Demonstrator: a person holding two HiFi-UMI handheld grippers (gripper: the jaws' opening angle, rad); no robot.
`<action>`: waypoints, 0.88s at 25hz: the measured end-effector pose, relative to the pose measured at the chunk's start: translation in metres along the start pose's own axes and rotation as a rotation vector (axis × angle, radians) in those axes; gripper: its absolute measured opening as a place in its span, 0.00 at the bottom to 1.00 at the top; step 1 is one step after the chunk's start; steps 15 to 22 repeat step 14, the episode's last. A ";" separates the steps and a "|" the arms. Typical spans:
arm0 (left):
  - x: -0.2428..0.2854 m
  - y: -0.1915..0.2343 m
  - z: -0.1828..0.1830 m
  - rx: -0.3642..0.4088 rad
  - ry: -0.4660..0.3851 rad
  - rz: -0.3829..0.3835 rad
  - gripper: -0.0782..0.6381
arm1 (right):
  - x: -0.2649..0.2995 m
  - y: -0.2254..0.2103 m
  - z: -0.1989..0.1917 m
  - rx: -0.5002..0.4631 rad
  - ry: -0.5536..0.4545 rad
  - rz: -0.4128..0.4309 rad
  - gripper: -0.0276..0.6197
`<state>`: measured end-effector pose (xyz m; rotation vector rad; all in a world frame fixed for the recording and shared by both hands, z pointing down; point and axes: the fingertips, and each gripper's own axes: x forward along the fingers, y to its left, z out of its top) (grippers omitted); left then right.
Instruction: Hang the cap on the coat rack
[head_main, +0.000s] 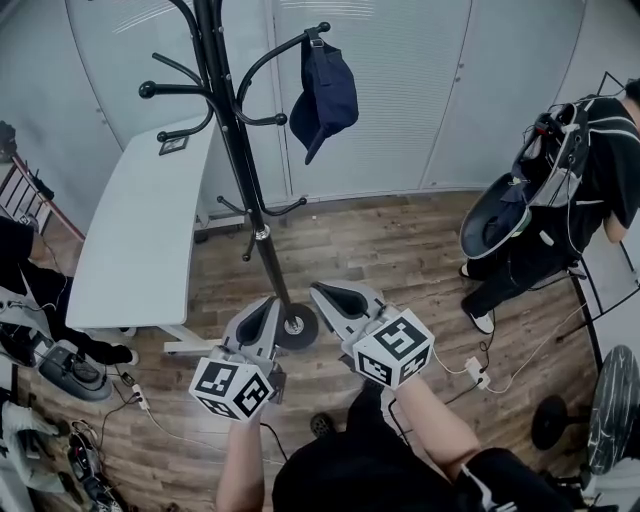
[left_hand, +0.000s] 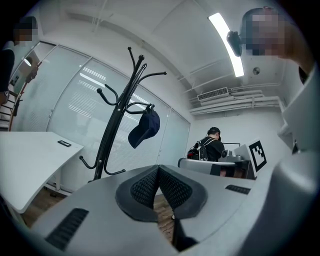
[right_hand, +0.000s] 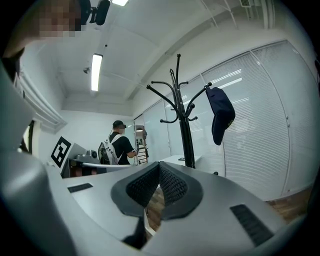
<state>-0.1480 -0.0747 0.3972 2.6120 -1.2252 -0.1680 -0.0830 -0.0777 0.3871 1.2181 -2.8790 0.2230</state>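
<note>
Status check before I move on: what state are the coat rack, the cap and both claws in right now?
coat rack: upright, carrying the cap.
cap: hanging high on the coat rack, free of both claws.
left claw: shut, empty, held low in front of the rack.
right claw: shut, empty, beside the left claw.
</note>
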 end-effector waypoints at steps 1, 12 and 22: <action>0.000 0.000 0.000 0.000 0.001 0.001 0.13 | 0.000 0.000 -0.001 -0.001 0.002 -0.001 0.09; 0.002 -0.006 -0.002 0.002 0.004 -0.004 0.13 | -0.005 -0.002 -0.002 -0.022 0.014 -0.005 0.09; 0.003 -0.009 -0.004 0.001 0.006 -0.006 0.13 | -0.007 -0.003 -0.002 -0.023 0.015 -0.007 0.09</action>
